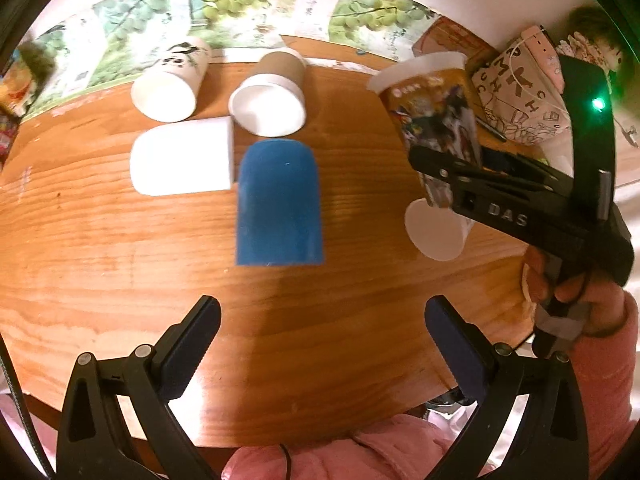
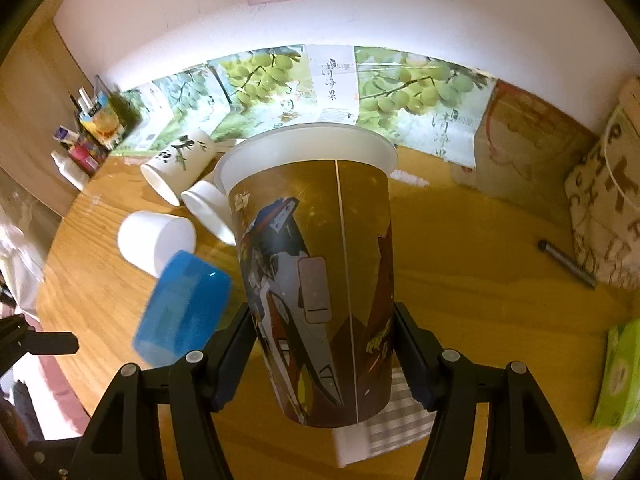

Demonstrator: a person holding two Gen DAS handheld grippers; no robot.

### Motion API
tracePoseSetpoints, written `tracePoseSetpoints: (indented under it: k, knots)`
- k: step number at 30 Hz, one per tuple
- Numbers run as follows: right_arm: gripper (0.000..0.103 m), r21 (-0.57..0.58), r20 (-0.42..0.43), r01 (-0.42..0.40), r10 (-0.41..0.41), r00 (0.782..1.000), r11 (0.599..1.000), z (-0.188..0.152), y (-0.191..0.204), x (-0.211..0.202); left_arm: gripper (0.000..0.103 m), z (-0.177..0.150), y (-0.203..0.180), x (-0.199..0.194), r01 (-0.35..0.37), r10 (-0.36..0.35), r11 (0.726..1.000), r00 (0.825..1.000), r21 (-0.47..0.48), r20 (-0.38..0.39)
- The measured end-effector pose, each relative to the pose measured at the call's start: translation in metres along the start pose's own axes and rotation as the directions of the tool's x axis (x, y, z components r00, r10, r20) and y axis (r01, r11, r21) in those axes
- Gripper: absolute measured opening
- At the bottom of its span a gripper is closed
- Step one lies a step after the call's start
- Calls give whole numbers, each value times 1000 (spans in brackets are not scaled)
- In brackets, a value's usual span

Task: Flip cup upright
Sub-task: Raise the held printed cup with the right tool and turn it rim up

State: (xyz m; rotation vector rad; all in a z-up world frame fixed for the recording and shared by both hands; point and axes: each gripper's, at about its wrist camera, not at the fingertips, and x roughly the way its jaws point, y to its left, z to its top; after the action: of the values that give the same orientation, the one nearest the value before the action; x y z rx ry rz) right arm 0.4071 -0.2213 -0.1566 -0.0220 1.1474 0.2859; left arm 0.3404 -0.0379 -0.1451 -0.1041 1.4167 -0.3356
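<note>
The printed gold cup (image 2: 320,276) sits clamped between the two fingers of the right gripper (image 2: 324,344), raised off the wooden table (image 1: 320,340) with its white rim up and tilted away from the camera. Just left of this cup lies a blue cup (image 1: 279,202) on its side, and beyond that a plain white cup (image 1: 182,161), a brown-sleeved cup (image 1: 272,94) and a panda-print cup (image 1: 172,82), all lying down. Well left of the gold cup, the left gripper (image 1: 322,320) hovers over bare wood, jaws spread wide, holding nothing.
</note>
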Motion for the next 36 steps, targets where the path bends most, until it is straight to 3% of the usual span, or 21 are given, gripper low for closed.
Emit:
tracePoseSetpoints:
  k: [12,16,36]
  knots:
    - [67,102,-18,-66,68,998,993,-49,19,-23,102,-31,0,-23,-59,60,998,996,-24,66]
    - [67,123,-30,-78,83,996,989,-70,24,-29,102,-45,-1,-30,-47,49,998,997,-34,67]
    - [67,262,-78,-167,193,978,951,-178,58,-46,102,-109,-4,-29,-120,122,992,991,-25,58]
